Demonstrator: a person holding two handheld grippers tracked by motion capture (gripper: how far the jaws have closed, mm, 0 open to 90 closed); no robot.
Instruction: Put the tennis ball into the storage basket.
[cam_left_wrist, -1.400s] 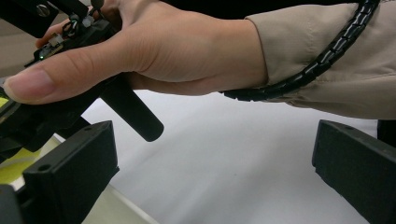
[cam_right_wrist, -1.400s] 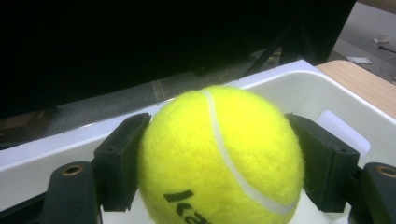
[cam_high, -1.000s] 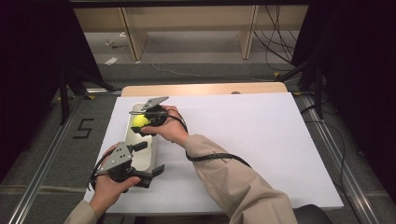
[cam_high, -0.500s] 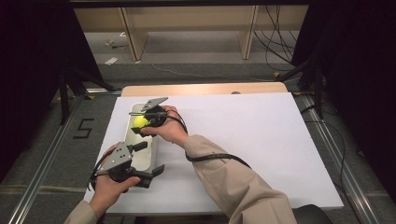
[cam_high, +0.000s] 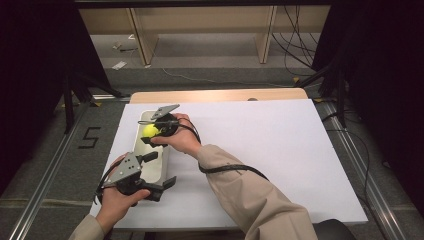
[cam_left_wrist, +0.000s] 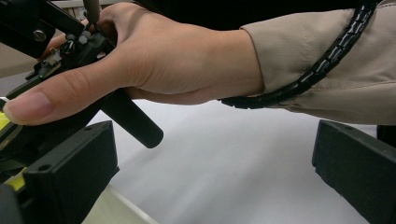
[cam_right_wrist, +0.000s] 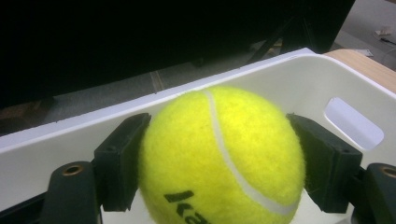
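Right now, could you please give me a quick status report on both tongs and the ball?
Right tongs shut on tennis ball, over the white bin. Left tongs open, holding nothing, at bin's near end. Nothing in the way.

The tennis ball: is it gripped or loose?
Gripped. The tennis ball sits squeezed between the right gripper's two black jaws, over the white bin.

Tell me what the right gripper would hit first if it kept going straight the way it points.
Probably the white bin's far wall, just beyond the tennis ball clamped in the right gripper; depth is hard to judge.
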